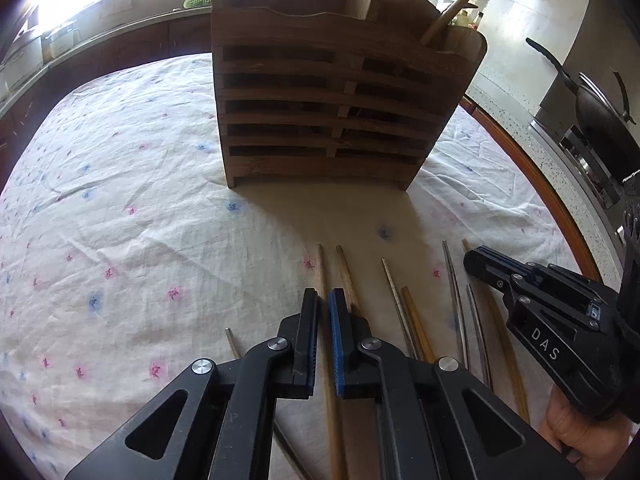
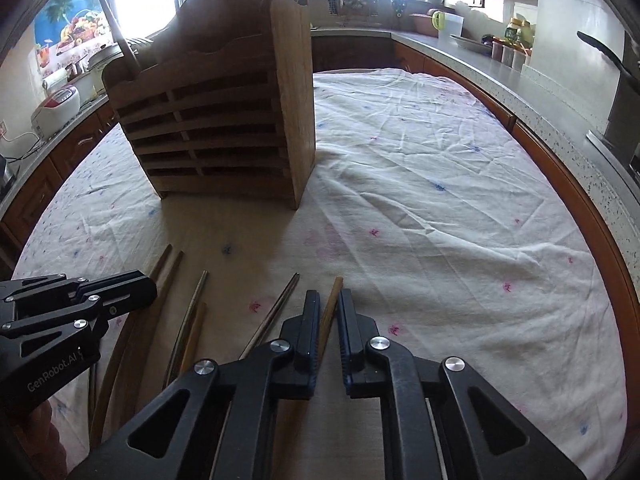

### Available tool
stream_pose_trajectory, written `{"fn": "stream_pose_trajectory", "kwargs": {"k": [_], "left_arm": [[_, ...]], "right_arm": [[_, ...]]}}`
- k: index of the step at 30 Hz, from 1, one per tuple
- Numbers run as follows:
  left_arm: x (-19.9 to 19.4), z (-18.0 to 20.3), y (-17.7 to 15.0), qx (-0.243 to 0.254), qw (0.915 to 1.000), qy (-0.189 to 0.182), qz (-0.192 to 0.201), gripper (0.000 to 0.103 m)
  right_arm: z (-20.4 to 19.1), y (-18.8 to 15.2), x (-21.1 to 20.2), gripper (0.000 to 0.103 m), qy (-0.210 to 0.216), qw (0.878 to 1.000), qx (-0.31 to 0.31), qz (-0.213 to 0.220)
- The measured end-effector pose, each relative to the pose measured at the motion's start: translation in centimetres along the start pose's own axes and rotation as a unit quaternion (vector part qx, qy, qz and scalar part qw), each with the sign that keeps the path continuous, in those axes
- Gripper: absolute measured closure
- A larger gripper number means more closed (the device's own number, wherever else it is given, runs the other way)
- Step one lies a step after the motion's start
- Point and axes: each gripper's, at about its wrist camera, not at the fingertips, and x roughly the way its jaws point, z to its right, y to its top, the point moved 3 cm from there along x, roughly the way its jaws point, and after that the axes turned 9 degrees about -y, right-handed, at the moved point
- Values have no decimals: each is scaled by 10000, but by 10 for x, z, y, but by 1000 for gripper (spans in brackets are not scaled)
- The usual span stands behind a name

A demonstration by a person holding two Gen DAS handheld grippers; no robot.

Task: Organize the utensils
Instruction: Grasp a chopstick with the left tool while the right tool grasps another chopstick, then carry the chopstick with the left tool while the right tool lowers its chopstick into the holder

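A: Two claws are seen over a row of chopsticks. From the left wrist view, the left claw (image 1: 323, 300) is narrowed around a wooden chopstick (image 1: 320, 272) lying on the tabletop (image 1: 120, 200); whether the pads already press it cannot be told. The right claw (image 1: 478, 262) is seen to the right, above the metal chopsticks (image 1: 454, 280).

B: How should the grasp be made?

A: The stick is best centred between the pads and pinched squarely, so that it is not rolled across the cloth or tilted on lifting. The neighbouring stick just beside it should be left untouched.

B: And the goal?

A: The wooden utensil holder (image 1: 320, 100) stands upright beyond the sticks, well apart from them, with one wooden handle (image 1: 460, 4) already leaning out of its top.

B: What is shown from the right wrist view?

A: The right claw (image 2: 328, 298) is narrowed with a lighter wooden chopstick (image 2: 334, 300) between its fingers; contact cannot be confirmed. The left claw (image 2: 148, 288) is seen at the left. The holder is viewed from its corner here.

B: The surroundings?

A: A wrinkled white cloth with pink and blue marks is spread over the tabletop. A speckled counter (image 2: 540, 92) is run around it, jars and a rice cooker (image 2: 56, 108) are set upon it, and a dark pan (image 1: 592, 108) is seen in the left view.
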Motion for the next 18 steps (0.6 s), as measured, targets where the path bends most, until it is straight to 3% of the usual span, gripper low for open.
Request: {"fn": "stream_pose_trajectory", "kwargs": {"k": [7,18], "left_arm": [[-47,-4,-2,-212,9981,-413,407,99],[-156,-9,-15,-265,9865,-952,1306,99]], "right_arm": [[14,6,-38,98,427,9976,461,301],[25,17,-115,98,685,9902,613,1055]]}}
